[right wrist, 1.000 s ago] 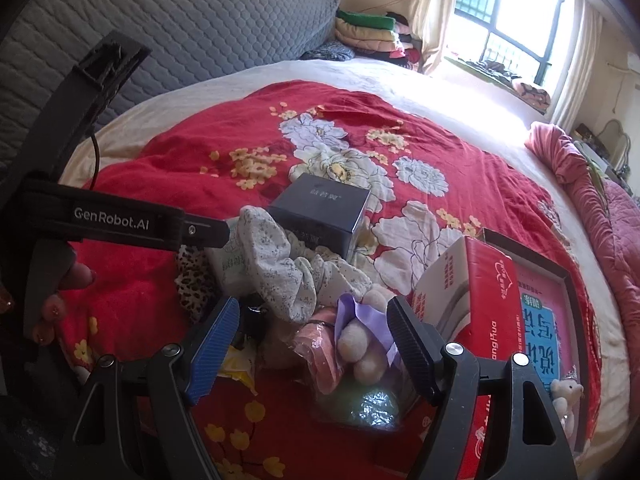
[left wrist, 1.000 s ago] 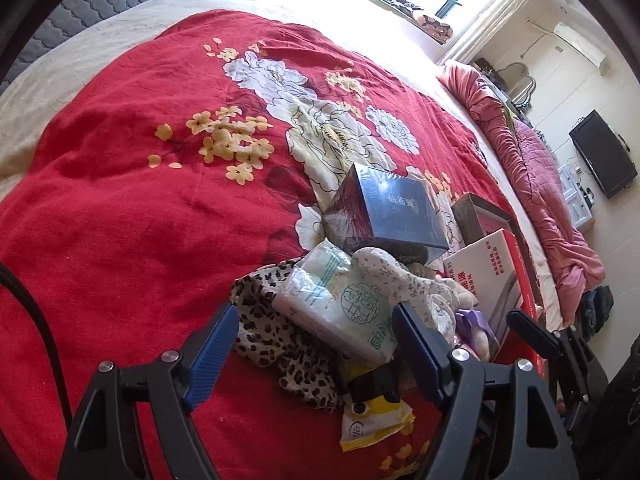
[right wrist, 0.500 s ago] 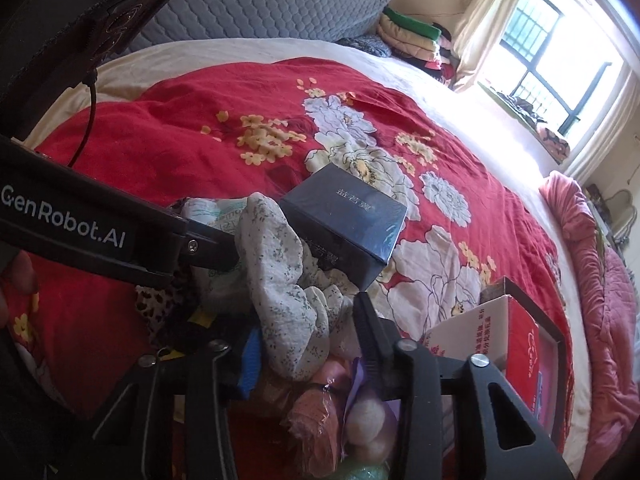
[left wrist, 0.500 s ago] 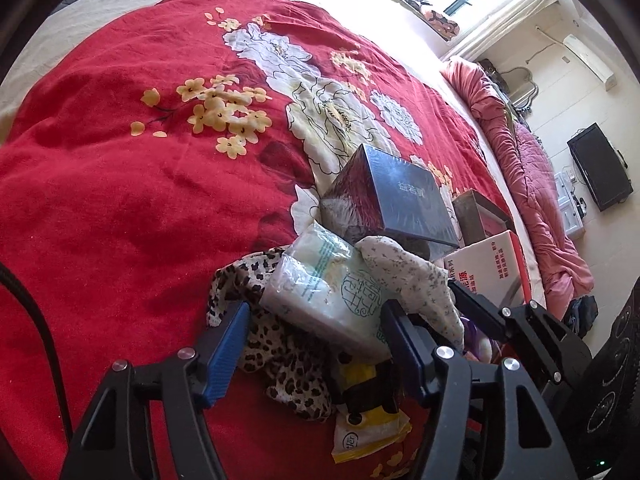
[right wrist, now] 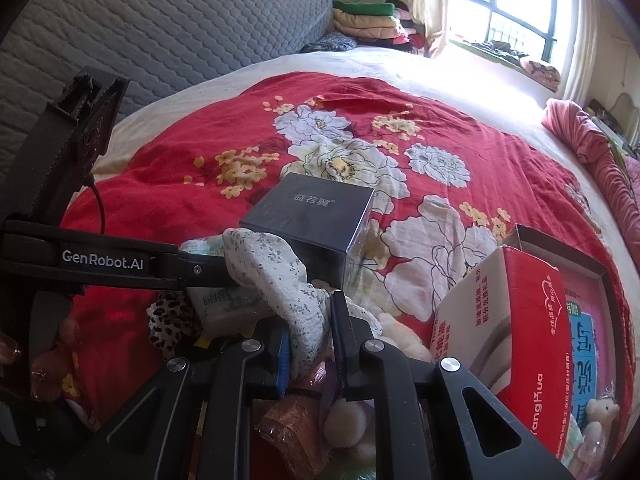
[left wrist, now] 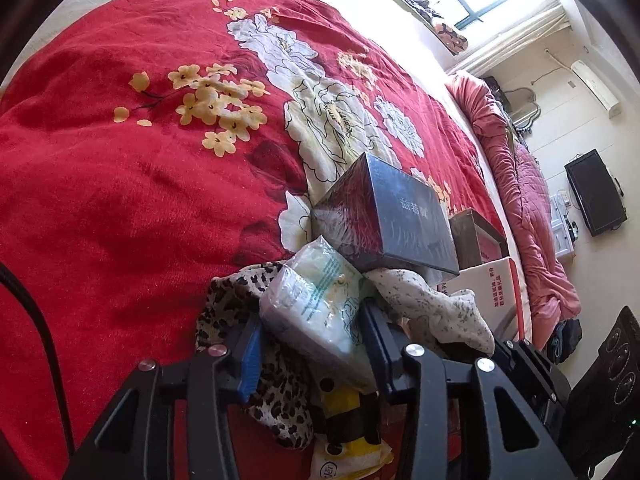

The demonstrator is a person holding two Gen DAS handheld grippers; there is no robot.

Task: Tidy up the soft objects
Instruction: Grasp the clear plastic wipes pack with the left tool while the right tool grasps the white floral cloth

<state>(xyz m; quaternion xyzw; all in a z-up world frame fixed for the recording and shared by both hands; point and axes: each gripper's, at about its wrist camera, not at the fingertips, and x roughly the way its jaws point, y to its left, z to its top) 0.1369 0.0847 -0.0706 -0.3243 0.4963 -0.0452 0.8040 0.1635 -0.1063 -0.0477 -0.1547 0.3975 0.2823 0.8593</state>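
A pile of soft things lies on the red floral bedspread [left wrist: 120, 200]. My left gripper [left wrist: 312, 344] is shut on a clear-wrapped tissue pack [left wrist: 320, 308] that rests on a leopard-print cloth [left wrist: 276, 392]. My right gripper [right wrist: 310, 340] is shut on a white speckled cloth [right wrist: 276, 276], which also shows in the left wrist view [left wrist: 432, 304]. The tissue pack shows in the right wrist view [right wrist: 224, 304] under the left gripper's arm. Small plush toys [right wrist: 344, 420] lie below the right gripper.
A dark shiny box [left wrist: 392, 216] stands just beyond the pile, also in the right wrist view [right wrist: 312, 212]. A red-and-white carton [right wrist: 504, 340] and an open tray box [right wrist: 580, 320] lie to the right. A yellow packet [left wrist: 348, 452] lies under the left gripper.
Both grippers moved forward into the pile and closed: the left on the tissue pack, the right on the speckled cloth.
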